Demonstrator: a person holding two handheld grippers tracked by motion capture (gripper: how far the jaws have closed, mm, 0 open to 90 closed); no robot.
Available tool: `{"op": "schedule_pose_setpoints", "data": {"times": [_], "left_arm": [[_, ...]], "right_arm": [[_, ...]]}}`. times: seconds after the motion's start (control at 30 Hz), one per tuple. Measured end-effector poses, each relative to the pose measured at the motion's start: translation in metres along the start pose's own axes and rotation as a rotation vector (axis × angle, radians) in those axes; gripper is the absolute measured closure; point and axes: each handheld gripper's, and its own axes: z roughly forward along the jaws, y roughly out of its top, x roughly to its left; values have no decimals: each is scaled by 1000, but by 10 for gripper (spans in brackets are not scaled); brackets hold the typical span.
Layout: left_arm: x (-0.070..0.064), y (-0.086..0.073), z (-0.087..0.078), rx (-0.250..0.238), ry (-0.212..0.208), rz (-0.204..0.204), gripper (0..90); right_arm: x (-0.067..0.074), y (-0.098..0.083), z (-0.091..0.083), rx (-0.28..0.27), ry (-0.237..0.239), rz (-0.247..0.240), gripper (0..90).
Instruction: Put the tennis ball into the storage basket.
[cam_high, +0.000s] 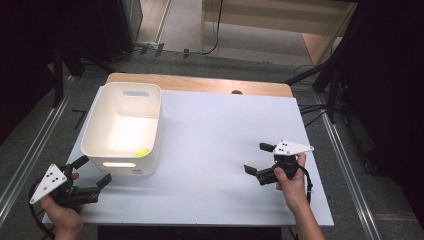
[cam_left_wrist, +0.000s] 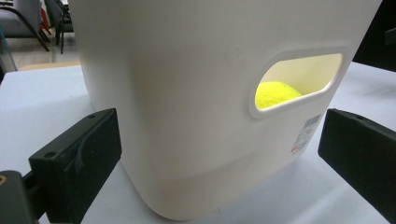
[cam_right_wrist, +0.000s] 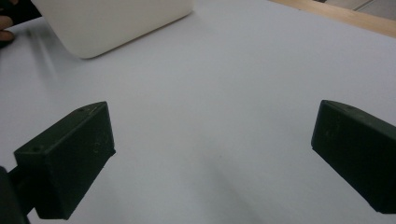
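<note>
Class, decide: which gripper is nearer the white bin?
Left. The left gripper sits open just off the white bin's near corner; the right gripper hovers open well off to its right.

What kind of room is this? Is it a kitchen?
Probably not a kitchen. It looks like a lab or workshop for recording: a plain white table with just one bin, cables on the floor, and a person's hand holding the right gripper with its tracking plate.
</note>
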Motion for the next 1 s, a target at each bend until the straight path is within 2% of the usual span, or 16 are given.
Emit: {"op": "schedule_pose_setpoints", "data": {"times": [0.3, 0.63, 0.67, 0.8, 0.9, 1.0], "left_arm": [[0, 0, 0, 0, -2, -1, 0], [0, 1, -1, 2, -2, -3, 0], [0, 1, -1, 1, -2, -4, 0], [0, 1, -1, 0, -2, -5, 0], [0, 1, -1, 0, -2, -4, 0], [0, 1, -1, 2, -2, -4, 0]], "right_arm": [[-10, -26, -16, -69, -54, 37, 0], [-24, -49, -29, -119, -108, 77, 0], [-26, -54, -33, -121, -125, 75, 0], [-29, -61, -39, -136, -138, 83, 0], [-34, -66, -43, -150, -152, 109, 0], [-34, -66, -42, -149, -151, 113, 0]]}}
